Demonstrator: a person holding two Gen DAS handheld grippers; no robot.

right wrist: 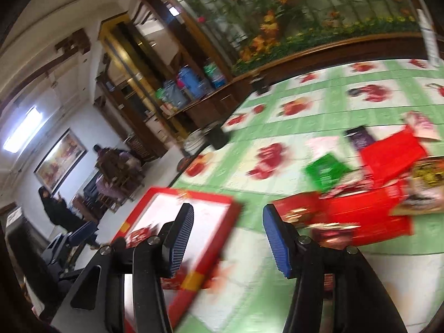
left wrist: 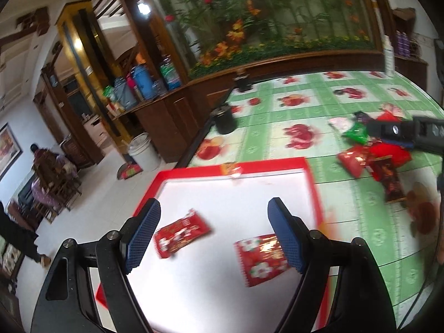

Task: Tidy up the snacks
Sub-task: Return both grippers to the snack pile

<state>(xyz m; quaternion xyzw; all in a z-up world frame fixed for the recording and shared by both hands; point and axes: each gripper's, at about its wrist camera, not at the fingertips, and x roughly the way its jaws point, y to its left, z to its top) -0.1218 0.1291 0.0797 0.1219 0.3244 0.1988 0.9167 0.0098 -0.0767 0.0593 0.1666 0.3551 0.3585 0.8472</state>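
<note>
Left gripper (left wrist: 213,233) hovers agape, empty, above two red packets (left wrist: 181,233) in the red-rimmed tray (left wrist: 302,163). Right gripper (right wrist: 227,238), jaws apart and empty, faces the snack pile (right wrist: 369,211) far right: pick one packet's edge, cleanly.

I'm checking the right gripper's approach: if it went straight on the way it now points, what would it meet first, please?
Probably the heap of red snack packets just ahead and to the right of the open right gripper. Directly between the fingers lies only bare green tablecloth, so it might touch cloth first; blur leaves depth unclear.
</note>
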